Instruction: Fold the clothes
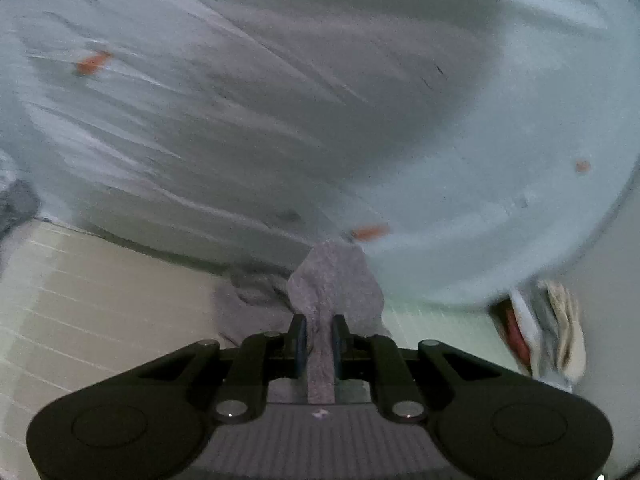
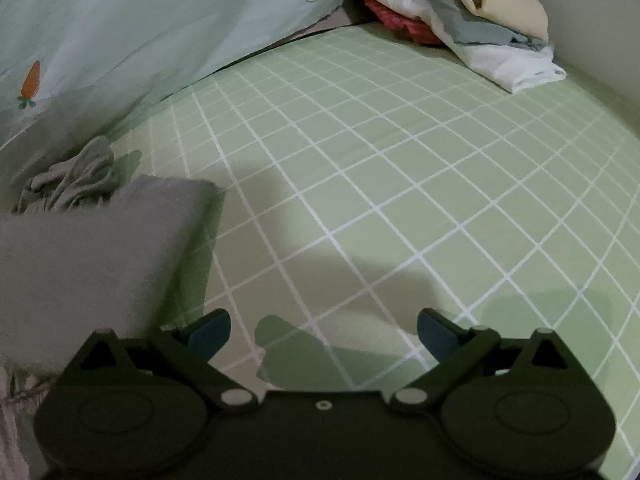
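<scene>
While the right gripper [image 2: 323, 330] was held wide open and empty, a grey, fuzzy garment [image 1: 334, 280] was pinched by the left gripper [image 1: 320, 334].

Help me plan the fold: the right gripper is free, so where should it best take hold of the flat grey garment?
Probably the free far corner of the flat grey garment. It juts over the green checked sheet, both edges exposed. The open right gripper could come from the right, one finger sliding beneath. The left gripper already pinches grey cloth.
</scene>
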Action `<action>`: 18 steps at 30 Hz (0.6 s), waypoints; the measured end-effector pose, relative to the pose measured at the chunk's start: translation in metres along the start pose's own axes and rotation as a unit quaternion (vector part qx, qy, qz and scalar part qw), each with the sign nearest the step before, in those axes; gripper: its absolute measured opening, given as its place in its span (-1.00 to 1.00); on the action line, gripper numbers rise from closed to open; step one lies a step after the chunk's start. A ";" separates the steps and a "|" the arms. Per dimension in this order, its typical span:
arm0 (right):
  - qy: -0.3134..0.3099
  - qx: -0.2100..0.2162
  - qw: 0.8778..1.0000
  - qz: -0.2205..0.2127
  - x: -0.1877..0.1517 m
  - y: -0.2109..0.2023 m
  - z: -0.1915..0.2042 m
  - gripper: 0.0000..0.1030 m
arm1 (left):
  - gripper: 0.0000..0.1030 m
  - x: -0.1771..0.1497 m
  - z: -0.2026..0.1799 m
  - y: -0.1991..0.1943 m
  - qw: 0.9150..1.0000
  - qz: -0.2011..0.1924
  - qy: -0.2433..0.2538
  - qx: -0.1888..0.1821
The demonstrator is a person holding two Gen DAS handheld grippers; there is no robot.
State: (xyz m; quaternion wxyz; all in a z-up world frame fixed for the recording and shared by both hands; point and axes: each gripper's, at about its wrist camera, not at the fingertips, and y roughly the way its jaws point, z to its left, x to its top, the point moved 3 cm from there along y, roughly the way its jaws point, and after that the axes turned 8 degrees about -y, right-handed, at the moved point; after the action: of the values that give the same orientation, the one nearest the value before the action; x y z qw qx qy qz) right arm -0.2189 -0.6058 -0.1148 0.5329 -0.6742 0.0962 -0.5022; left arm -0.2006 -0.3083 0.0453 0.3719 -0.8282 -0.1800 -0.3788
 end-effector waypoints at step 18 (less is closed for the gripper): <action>-0.083 0.005 0.996 0.015 0.001 0.003 0.034 0.96 | 0.20 -0.076 0.134 0.024 0.968 0.089 -0.056 0.226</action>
State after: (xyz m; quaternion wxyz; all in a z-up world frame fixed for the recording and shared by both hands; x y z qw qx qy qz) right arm -0.1910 -0.5867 -0.1148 0.5497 -0.7097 0.0587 -0.4368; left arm -0.1697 -0.2243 -0.0821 0.5709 -0.7553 -0.2067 -0.2467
